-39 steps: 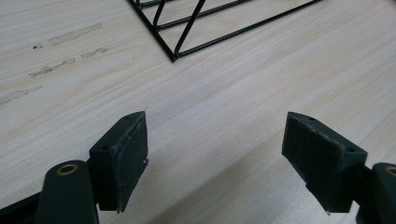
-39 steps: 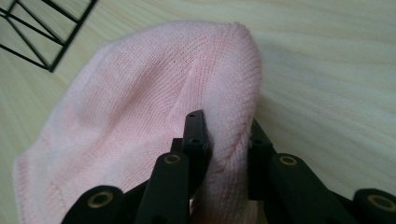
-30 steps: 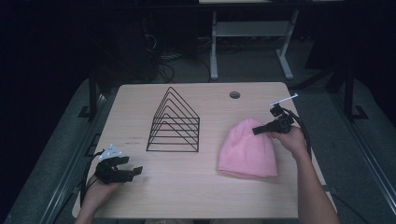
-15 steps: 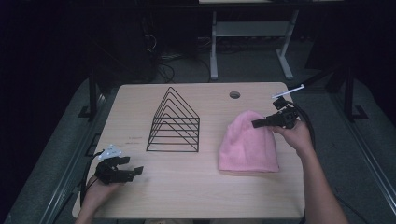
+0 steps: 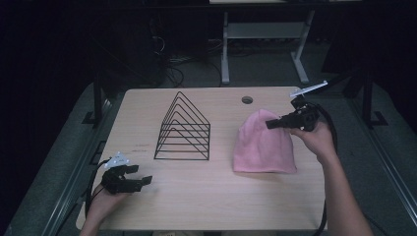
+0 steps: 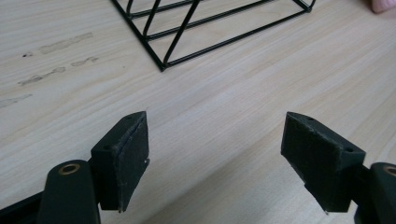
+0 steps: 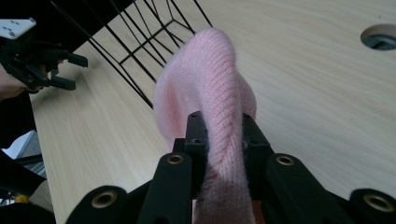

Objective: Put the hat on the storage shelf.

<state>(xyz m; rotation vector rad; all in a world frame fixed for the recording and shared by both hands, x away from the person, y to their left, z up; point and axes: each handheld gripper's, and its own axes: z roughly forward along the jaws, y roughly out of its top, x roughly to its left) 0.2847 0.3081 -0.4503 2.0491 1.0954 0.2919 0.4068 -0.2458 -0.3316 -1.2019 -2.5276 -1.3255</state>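
Clearly soft and light, the pink knit beanie (image 5: 264,145) droops from its pinched crown, its brim resting on the table (image 5: 221,206) near the right edge; I judge it will sag, stretch and swing rather than keep a shape, and the ribbed knit should not slip from the pads. A fold at the crown, as now, is a fair hold, though the brim would give better control of the opening. The right gripper (image 7: 219,135) has its jaws clamped on that fold of knit. The left gripper (image 6: 215,154) hovers near the front left corner, jaws wide apart with nothing between them. Between the two, mid-table, stands the black wire rack (image 5: 184,129). Whether the brim lies open or flattened I cannot tell; the hat's far side is hidden, and the floor beyond the table is too dark to read.
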